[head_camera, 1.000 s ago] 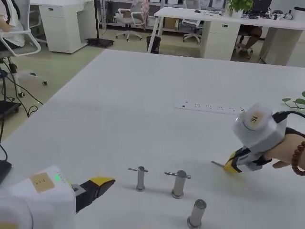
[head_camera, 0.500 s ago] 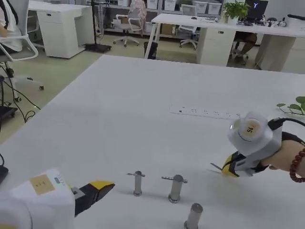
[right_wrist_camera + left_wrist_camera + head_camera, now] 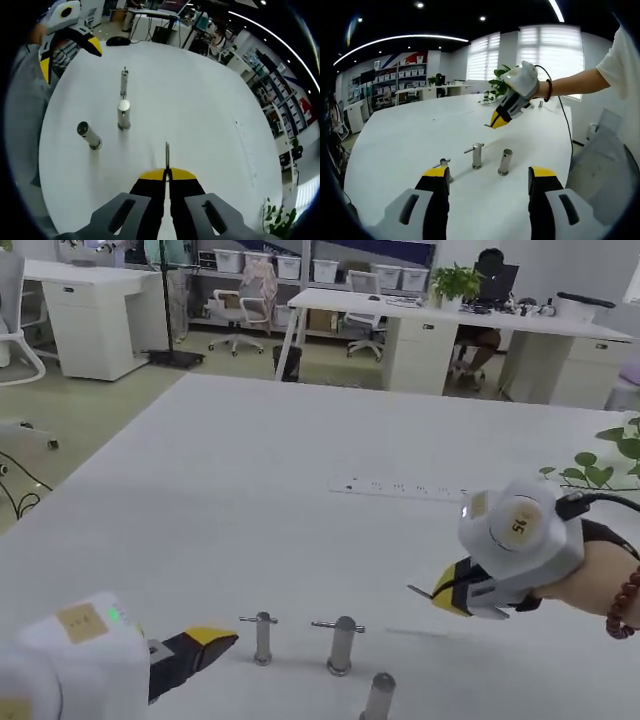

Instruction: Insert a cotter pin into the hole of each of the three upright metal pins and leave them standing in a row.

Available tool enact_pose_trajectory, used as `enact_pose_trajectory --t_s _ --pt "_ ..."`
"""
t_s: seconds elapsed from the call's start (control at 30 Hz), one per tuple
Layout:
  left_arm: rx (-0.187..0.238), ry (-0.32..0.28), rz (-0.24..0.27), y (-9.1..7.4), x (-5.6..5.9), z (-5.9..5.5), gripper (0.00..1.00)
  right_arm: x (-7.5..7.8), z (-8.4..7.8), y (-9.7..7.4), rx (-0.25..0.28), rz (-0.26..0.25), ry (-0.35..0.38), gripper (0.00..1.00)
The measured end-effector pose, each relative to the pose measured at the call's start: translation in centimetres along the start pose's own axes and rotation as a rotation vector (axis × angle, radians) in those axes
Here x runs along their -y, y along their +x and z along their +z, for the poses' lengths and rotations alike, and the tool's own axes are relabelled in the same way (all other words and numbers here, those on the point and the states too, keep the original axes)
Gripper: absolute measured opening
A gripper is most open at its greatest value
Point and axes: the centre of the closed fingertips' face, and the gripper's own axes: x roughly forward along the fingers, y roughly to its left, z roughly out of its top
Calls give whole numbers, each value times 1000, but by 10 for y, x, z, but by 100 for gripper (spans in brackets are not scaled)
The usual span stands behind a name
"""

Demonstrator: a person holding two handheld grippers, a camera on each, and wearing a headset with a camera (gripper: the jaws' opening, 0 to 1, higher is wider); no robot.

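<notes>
While right claw (image 3: 166, 174) clamps cotter pin (image 3: 167, 155), aloft

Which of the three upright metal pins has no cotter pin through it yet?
The metal pin nearest the person, at the head view's bottom edge: its top is bare. The other two pins each carry a crosswise cotter pin.

3 metal pins (image 3: 341, 645) on table (image 3: 250, 470), left gripper (image 3: 226, 640) at their left, cotter pin (image 3: 421, 590) in right gripper (image 3: 441, 597) at right

Left gripper (image 3: 489, 173) sits low, fingers (image 3: 436, 192) spread apart. Right gripper (image 3: 447, 598) is raised, angled down, fingers clamped on a cotter pin (image 3: 167, 155).
</notes>
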Motion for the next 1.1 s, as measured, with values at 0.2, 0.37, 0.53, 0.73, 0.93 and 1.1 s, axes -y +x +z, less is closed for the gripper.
enact_pose_trajectory --t_s 0.2,0.37,0.53,0.73,0.93,1.1 --pt "1 -7 -14 3 2 4 59 -12 17 -14 39 -8 -40 2" --pt "4 -19 -24 8 3 9 56 -25 31 -22 72 -5 -72 2" --pt "-7 -29 -36 13 5 10 52 -36 42 -28 97 -4 -108 2" --pt "-15 -22 -52 22 10 15 47 -49 52 -33 121 -1 -145 2" --pt "-1 -41 -65 29 13 23 43 -60 61 -35 148 1 -171 2" --pt "8 -52 -69 34 12 28 39 -66 67 -36 162 -5 -200 2"
